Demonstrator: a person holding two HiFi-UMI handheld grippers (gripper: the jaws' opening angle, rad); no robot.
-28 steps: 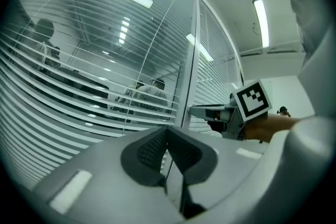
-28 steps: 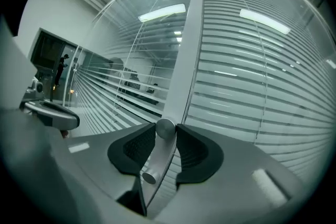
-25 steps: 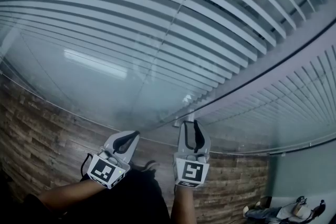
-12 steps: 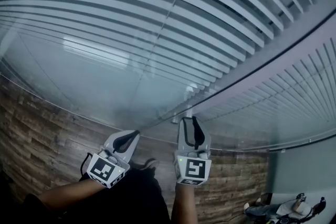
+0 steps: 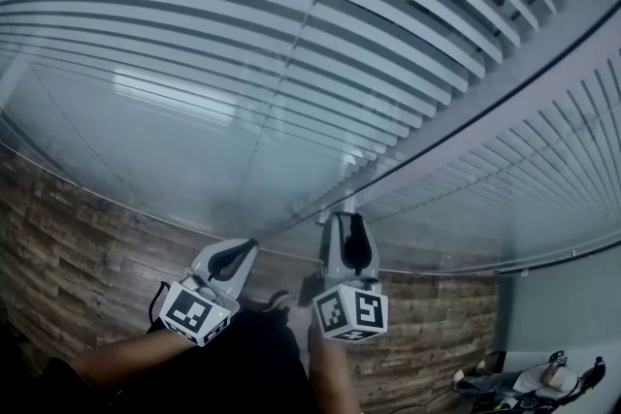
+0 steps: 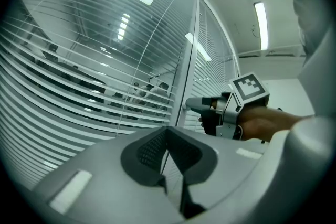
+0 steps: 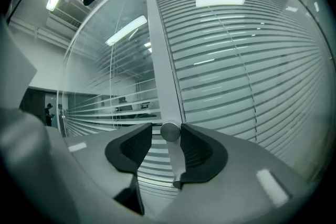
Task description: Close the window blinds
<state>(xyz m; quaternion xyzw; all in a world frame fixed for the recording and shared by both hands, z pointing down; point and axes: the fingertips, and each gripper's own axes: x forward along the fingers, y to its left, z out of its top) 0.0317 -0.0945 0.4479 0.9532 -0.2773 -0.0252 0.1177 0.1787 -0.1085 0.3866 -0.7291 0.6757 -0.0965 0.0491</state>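
Now, right tool (image 7: 167, 135), jaws just opening, apart around the end-on knob (image 7: 169, 131), perhaps grazing it; slats (image 7: 236, 60) horizontal.

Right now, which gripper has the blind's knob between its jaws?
The right gripper: the round knob sits between its jaws, which have just been opening. The left gripper has its jaws shut on nothing.

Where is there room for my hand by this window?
Free: the gap between the left gripper and the right gripper, and the wood floor along the glass. Crowded: the knob, between the right gripper's jaws, which have just been opening.
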